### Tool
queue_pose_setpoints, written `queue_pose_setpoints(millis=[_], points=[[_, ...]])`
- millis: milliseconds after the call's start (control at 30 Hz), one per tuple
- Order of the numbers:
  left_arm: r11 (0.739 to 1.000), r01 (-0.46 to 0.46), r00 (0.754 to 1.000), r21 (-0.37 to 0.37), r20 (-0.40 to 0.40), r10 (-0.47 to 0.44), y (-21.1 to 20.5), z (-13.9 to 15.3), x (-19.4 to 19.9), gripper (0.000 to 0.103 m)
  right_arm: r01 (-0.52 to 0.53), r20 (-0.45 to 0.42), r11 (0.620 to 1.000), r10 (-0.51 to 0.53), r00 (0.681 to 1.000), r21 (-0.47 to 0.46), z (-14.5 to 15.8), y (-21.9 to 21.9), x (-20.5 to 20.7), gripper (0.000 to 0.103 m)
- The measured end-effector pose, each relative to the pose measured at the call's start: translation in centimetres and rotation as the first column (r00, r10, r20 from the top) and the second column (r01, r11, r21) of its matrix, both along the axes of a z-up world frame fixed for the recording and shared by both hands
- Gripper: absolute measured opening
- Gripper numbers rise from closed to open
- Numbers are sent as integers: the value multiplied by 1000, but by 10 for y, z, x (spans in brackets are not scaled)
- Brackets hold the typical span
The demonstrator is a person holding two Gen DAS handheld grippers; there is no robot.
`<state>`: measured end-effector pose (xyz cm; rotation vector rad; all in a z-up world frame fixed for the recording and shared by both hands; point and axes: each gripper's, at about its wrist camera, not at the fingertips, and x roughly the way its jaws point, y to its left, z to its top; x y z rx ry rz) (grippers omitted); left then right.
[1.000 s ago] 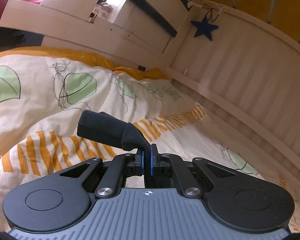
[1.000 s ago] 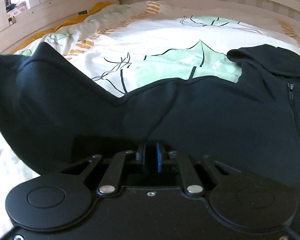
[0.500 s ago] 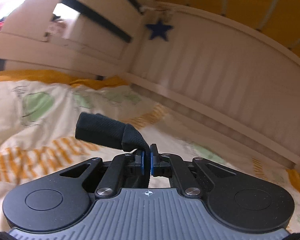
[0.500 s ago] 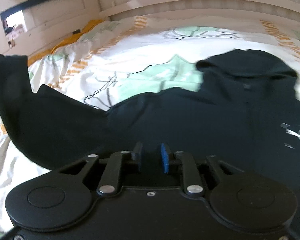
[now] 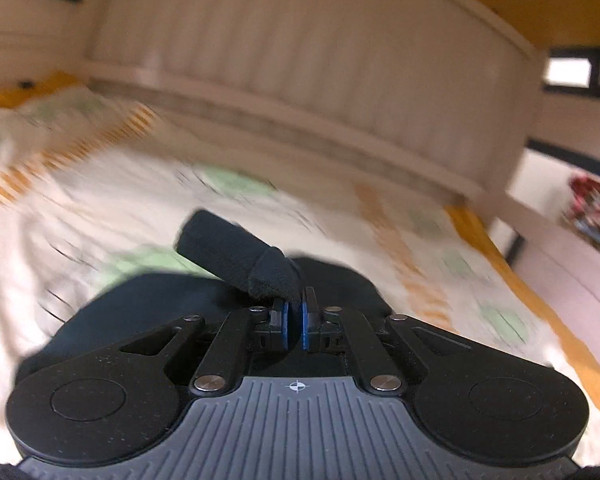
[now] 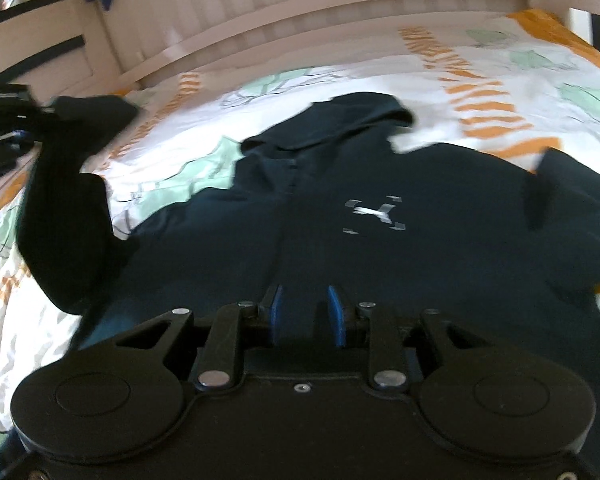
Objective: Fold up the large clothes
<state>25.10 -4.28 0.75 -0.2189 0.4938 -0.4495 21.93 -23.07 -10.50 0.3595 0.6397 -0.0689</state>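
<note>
Leaf-print duvet [image 6: 500, 64] under dark hoodie [image 6: 380, 216]; left gripper [image 5: 295, 316] clamps sleeve cuff [image 5: 240, 252], right gripper [image 6: 303, 314] parted above hem.

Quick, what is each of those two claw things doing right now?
Left gripper: closed on the ribbed black sleeve cuff.
Right gripper: open, holding nothing, over the dark navy zip hoodie.

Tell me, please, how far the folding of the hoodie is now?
Early stage. Done: the hoodie lies spread front-up on the bed. In hand: the left gripper holds the lifted sleeve by its cuff; the right gripper is open. Left: both sleeves, then the body.
</note>
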Motion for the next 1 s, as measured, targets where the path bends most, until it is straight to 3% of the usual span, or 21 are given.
queue_pose_setpoints(millis=[100, 200, 433, 600, 767, 833, 900, 1000], points=[[997, 74, 994, 5, -83, -73, -33, -15, -1, 12, 50, -19, 998, -50, 999, 23, -4, -17, -14, 38], [995, 98, 980, -11, -174, -98, -49, -22, -1, 22, 81, -37, 996, -79, 996, 44, -6, -34, -26, 48], [991, 120, 979, 60, -172, -108, -37, -21, -23, 38, 136, -33, 990, -135, 990, 46, 3, -55, -49, 67], [980, 152, 972, 125, -200, -125, -49, -30, -43, 55, 149, -31, 988, -147, 989, 51, 6, -52, -57, 68], [930, 313, 927, 194, -275, -255, -64, -59, -55, 57, 145, -33, 989, -144, 989, 39, 8, -51, -62, 68], [913, 351, 912, 208, -296, -284, -62, -69, -65, 68, 143, -39, 989, -142, 989, 28, 8, -51, -65, 69], [910, 355, 910, 215, -303, -283, -55, -77, -75, 75, 148, -45, 989, -147, 988, 19, 9, -52, -68, 69], [911, 355, 904, 212, -326, -276, -38, -85, -86, 76, 151, -52, 988, -150, 987, 16, 9, -51, -69, 69]])
